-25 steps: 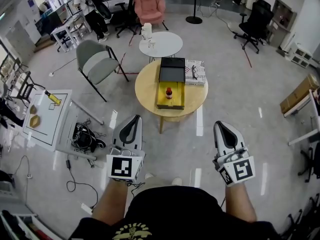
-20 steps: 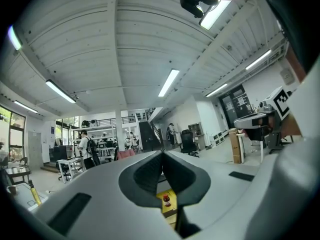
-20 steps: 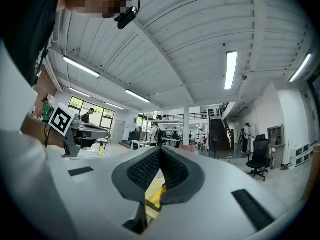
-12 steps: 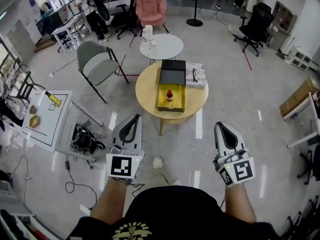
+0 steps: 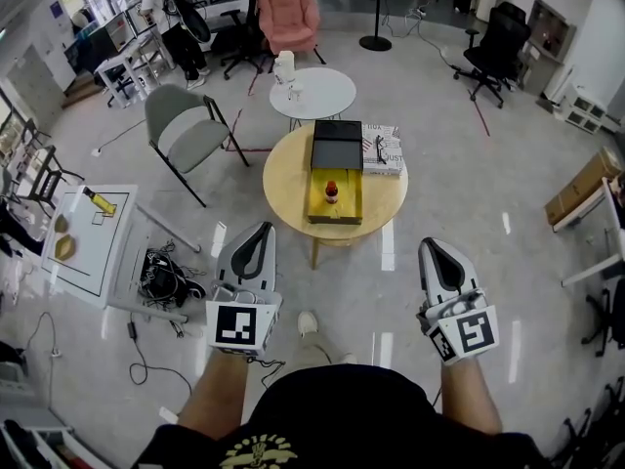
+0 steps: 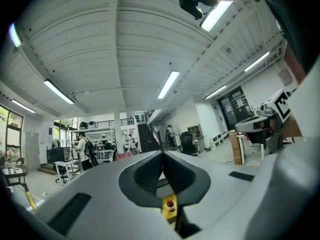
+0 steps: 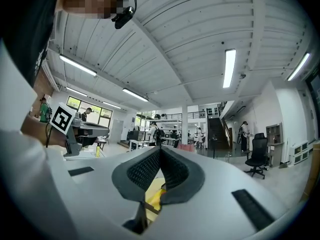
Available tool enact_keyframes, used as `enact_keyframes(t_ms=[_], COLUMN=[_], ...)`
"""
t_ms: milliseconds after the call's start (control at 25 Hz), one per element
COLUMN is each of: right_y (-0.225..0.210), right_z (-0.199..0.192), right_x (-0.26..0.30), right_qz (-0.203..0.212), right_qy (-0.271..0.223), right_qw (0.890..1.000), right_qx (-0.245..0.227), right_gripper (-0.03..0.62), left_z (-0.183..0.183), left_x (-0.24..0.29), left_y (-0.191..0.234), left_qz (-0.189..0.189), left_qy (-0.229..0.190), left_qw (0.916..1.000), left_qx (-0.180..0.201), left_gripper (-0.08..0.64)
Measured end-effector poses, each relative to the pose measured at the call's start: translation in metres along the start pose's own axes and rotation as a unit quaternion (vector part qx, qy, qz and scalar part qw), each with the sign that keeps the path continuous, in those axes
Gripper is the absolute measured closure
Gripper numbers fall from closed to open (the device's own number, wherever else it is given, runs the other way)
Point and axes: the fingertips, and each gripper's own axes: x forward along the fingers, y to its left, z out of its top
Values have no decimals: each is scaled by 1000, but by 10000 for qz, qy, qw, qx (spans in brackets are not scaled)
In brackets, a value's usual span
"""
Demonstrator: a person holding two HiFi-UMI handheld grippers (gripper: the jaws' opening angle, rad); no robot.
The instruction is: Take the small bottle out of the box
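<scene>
The small bottle (image 5: 331,191), dark with a red cap, stands upright in the open box's yellow tray (image 5: 334,206) on the round wooden table (image 5: 286,179); the box's black lid (image 5: 336,143) lies behind it. My left gripper (image 5: 261,233) and right gripper (image 5: 435,246) are held level over the floor, well short of the table, both shut and empty. In the left gripper view the bottle (image 6: 171,204) shows below the shut left gripper (image 6: 162,153). The right gripper view has the yellow tray (image 7: 153,198) under the shut right gripper (image 7: 160,149).
A magazine (image 5: 382,147) lies beside the box. Behind the table stand a small white round table (image 5: 314,93) and a grey chair (image 5: 186,130). A white side table (image 5: 86,240) and floor cables (image 5: 161,274) are at my left. A person (image 5: 174,13) stands far back.
The whole scene has shifted slightly as the person steps toward the table; a shoe now shows on the floor between the grippers. Both grippers stay shut and keep their place in the view.
</scene>
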Motion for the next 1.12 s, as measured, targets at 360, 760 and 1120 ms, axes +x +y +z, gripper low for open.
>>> enact_keyframes(t_ms=[360, 760, 1120], right_y=[-9, -22, -31], right_z=[-9, -20, -15], right_x=[32, 76, 117], right_qz=[-59, -91, -148], right_qy=[119, 321, 343], right_qw=[9999, 9994, 9993], right_qx=[0, 29, -54], right_gripper=[578, 578, 578], left_z=[-19, -34, -30], left_x=[25, 71, 108], left_y=[18, 38, 63], left_qz=[10, -110, -207], left_qy=[106, 188, 54], left_qw=[9998, 9995, 9995], left_qx=[-139, -216, -227], left_gripper=[546, 546, 546])
